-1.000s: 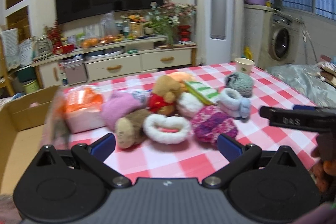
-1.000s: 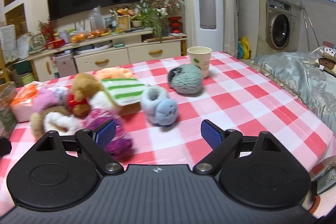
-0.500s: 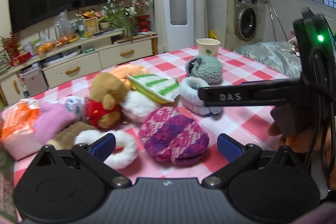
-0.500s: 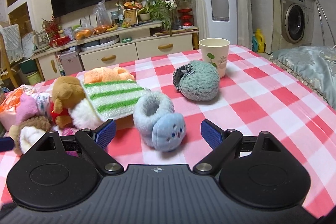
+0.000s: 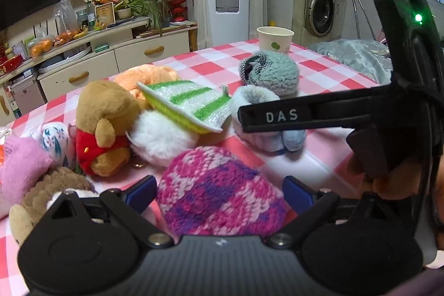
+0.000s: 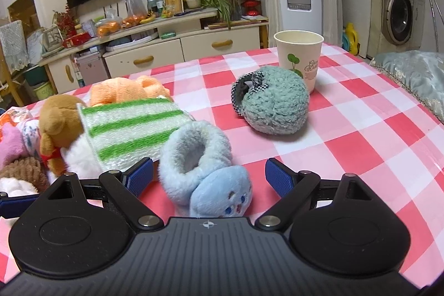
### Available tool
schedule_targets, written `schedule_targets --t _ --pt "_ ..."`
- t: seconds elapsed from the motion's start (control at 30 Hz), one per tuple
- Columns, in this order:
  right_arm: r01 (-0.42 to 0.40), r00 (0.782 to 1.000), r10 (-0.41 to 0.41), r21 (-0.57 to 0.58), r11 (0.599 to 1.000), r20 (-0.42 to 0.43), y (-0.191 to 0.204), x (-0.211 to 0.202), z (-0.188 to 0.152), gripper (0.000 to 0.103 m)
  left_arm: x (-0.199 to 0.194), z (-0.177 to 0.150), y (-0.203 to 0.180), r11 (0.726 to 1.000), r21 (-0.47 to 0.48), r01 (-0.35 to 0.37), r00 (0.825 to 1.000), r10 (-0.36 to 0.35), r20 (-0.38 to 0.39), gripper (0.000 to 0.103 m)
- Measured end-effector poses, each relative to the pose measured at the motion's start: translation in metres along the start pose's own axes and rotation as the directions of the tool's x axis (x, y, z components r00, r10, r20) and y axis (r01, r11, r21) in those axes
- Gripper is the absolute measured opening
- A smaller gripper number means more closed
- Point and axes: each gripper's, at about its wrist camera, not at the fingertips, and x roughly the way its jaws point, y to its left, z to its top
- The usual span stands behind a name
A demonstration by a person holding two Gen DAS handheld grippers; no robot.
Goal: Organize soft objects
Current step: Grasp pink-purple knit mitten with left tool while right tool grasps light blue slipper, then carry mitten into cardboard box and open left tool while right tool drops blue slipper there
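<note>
A pink and purple knitted piece point(image 5: 222, 190) lies on the checked table point(image 6: 360, 146) between the blue pads of my left gripper point(image 5: 219, 192). Its jaws are closing, and the pads stand at the knit's sides without visibly pressing it. My right gripper point(image 6: 209, 179) is open around a light blue fluffy muff point(image 6: 202, 171), its pads clear of the muff on both sides. One black finger point(image 5: 299, 115) of the right gripper crosses the left wrist view in front of that muff point(image 5: 260, 101).
A pile sits to the left: brown bear in red point(image 5: 102, 124), white fluff point(image 5: 163, 140), green-striped cloth point(image 5: 188, 107), orange plush point(image 5: 147, 76), pink plush point(image 5: 22, 165). Farther back are a grey-green knitted piece point(image 6: 274, 104) and a paper cup point(image 6: 299, 60). A hand point(image 5: 388, 179) holds the right gripper.
Both grippers moved forward and down toward the table. The left one swung right from the pile onto the pink-purple knit; the right one closed in on the blue muff.
</note>
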Motion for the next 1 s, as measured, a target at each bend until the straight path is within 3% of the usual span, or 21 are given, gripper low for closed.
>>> schedule_targets --t 0.17,0.3,0.53,0.73,1.0 --pt "-0.005 1.000 0.005 0.009 1.000 -0.014 0.001 0.000 0.001 0.102 0.003 0.003 0.003 1.000 -0.014 -0.001 1.000 0.001 -0.001 0.084" --pt "-0.009 1.000 0.008 -0.022 1.000 -0.024 0.007 0.003 0.002 0.084 0.005 0.003 0.005 1.000 -0.020 -0.021 0.999 0.021 -0.031 0.071" --pt "0.012 1.000 -0.013 -0.080 0.997 -0.016 0.018 0.006 0.001 0.064 -0.004 0.003 0.016 0.997 -0.079 -0.014 0.999 0.011 -0.039 0.055" --pt "0.033 0.999 -0.032 -0.037 0.999 0.003 0.016 0.004 -0.001 0.056 -0.012 0.002 0.024 0.994 -0.111 -0.003 0.999 -0.001 -0.041 0.051" --pt "0.044 0.999 -0.044 0.002 0.999 0.013 0.020 -0.008 -0.011 0.053 -0.035 0.003 0.038 0.990 -0.142 0.016 1.000 -0.015 0.005 0.050"
